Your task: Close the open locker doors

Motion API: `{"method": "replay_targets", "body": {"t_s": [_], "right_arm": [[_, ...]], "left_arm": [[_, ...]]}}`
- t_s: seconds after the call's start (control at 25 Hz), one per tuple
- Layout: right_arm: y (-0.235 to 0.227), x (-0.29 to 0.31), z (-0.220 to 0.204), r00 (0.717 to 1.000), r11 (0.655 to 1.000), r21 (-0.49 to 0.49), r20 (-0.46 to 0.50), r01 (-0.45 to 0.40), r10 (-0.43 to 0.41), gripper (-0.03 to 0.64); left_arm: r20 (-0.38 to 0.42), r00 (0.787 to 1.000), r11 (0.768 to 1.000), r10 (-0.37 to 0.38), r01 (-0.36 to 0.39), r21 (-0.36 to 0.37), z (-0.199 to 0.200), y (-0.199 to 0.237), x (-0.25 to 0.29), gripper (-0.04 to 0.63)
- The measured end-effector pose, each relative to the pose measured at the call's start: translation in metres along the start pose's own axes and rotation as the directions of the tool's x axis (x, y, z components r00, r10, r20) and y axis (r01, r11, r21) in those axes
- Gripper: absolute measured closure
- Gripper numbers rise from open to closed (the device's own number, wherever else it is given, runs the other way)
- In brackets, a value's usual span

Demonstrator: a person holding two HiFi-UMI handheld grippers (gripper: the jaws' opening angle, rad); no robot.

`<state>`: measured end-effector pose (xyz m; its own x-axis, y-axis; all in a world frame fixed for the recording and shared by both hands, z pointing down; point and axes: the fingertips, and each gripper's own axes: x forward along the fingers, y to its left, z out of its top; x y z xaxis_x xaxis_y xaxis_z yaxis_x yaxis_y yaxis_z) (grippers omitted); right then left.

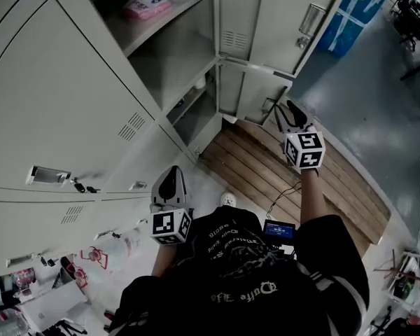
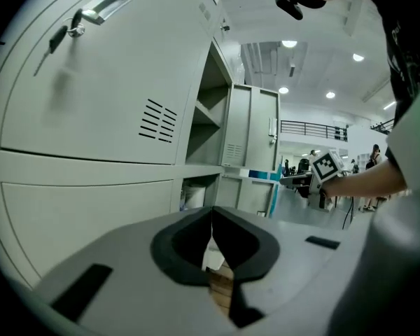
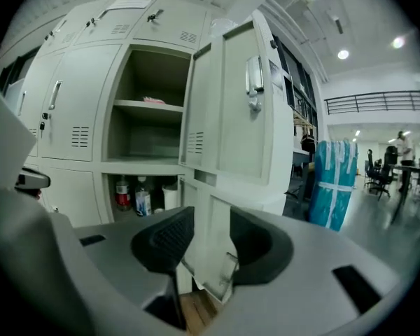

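We hold the left grey two-jaw gripper (image 2: 211, 219) close to the body, jaws together. The right grey two-jaw gripper (image 3: 206, 240) sits ahead on the outstretched right forearm (image 1: 311, 198), jaws apart.

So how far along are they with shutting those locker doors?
The left-hand lockers look shut already. In hand: the right gripper, jaws apart, faces the edge of the lower door, not gripping it. The left gripper is shut, empty. Left to do: that lower door and the upper door above it both stand open.
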<state>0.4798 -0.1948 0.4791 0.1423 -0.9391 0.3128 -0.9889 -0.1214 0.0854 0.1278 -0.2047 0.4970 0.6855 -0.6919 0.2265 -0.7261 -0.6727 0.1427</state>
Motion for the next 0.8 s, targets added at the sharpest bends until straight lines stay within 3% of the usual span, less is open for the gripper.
{"method": "replay_targets", "body": {"t_s": [0.32,0.6,0.68,0.8], "right_arm": [[-0.071,0.051,-0.03,0.994,0.999,0.018,-0.103,-0.028,0.03,0.433],[-0.079,0.078,-0.034,0.988,0.993,-0.08,-0.137,-0.09,0.078,0.431],[-0.078,0.082,-0.032,0.987,0.991,-0.093,-0.132,-0.1,0.087,0.435],[-0.076,0.083,-0.031,0.989,0.99,-0.101,-0.118,-0.102,0.09,0.502]], "left_arm": [[-0.009,0.996,0.996,0.088,-0.088,0.01,0.008,-0.005,0.018,0.587],[-0.04,0.99,0.991,0.132,-0.131,0.015,0.001,-0.004,0.022,0.586],[-0.043,0.991,0.992,0.128,-0.128,0.016,0.0,-0.007,0.023,0.587],[-0.042,0.991,0.991,0.13,-0.129,0.019,-0.002,-0.009,0.023,0.586]]}}
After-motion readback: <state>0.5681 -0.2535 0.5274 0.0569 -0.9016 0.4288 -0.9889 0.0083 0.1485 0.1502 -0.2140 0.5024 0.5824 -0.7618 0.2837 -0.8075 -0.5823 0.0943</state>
